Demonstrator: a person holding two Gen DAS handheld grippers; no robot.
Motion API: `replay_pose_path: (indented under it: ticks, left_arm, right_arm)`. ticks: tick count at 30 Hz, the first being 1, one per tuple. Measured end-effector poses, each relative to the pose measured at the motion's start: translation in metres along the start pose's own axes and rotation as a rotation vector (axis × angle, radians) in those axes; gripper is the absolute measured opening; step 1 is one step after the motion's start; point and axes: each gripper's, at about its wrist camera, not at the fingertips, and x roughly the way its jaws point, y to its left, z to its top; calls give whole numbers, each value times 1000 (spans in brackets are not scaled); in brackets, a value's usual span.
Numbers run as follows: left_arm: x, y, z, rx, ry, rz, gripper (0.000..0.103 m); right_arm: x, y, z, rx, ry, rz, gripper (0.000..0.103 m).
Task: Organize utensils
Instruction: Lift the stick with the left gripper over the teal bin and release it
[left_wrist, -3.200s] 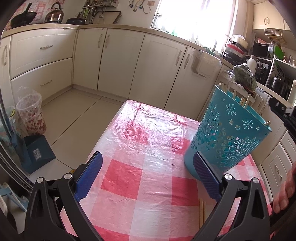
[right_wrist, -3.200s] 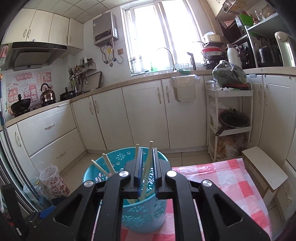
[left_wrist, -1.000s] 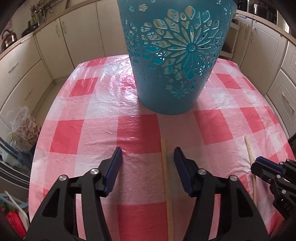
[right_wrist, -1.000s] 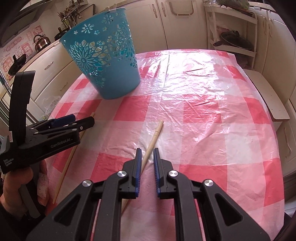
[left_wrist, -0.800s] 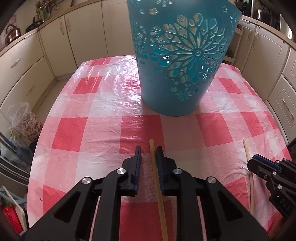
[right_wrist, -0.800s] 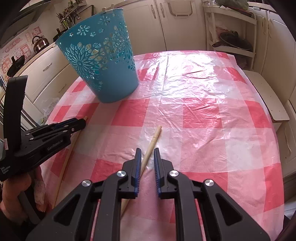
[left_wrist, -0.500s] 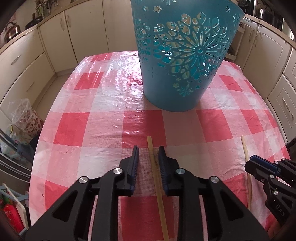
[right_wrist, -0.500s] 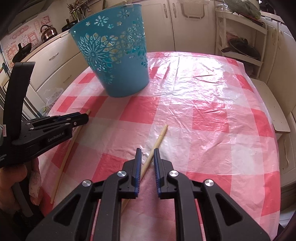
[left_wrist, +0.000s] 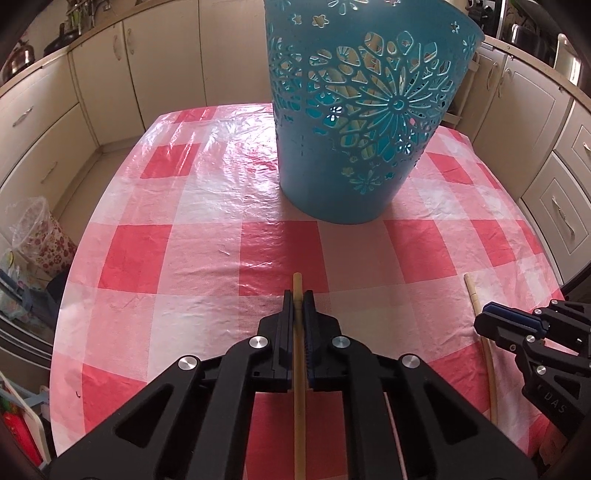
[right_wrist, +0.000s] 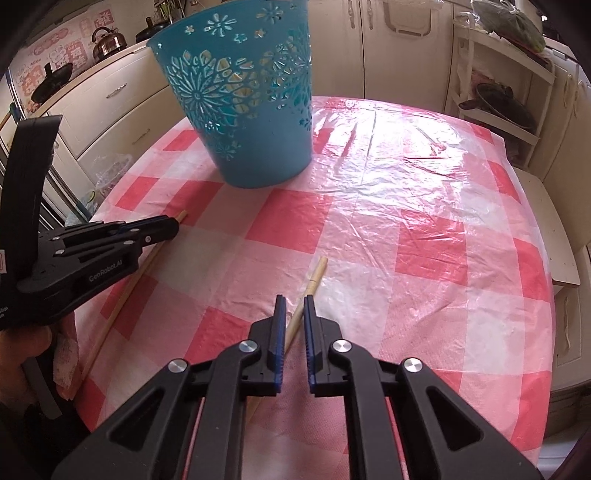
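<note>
left claw (left_wrist: 298, 301): clamped tight on a chopstick (left_wrist: 297, 354), tip poking out ahead of the pads
right claw (right_wrist: 291, 306): nearly closed around second chopstick (right_wrist: 314, 278); pad contact unclear
basket (left_wrist: 364, 110): teal, upright on checked bench (left_wrist: 184, 251), beyond both claws, sticks visible inside

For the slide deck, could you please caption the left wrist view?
Left tongs shut on a chopstick lying on the checked tablecloth, teal basket just beyond.
</note>
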Motion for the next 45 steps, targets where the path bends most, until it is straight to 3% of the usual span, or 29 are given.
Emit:
replay_pose_path:
  ticks: [11,21,25,30,34,45]
  left_arm:
    - [-1,-1,0,9,-12,-17,5]
    - [-25,-10,2,12,-51,-47,5]
    - [-40,-7,6,-25,-76,-100,5]
    - [-74,7,16,-99,-185,-249,5]
    - [-110,14,35,-143,-291,-317,5]
    - [-176,15,117,-177,-544,-387,5]
  right_arm:
    - [1,0,-4,13,-40,8,10]
    - [1,-4,-6,38,-56,25,10]
    - [1,-4,-6,38,-58,25,10]
    - [1,-4,-6,38,-58,25,10]
    - [0,-4,-6,39,-58,26,10]
    - [0,-4,-6,39,-59,25,10]
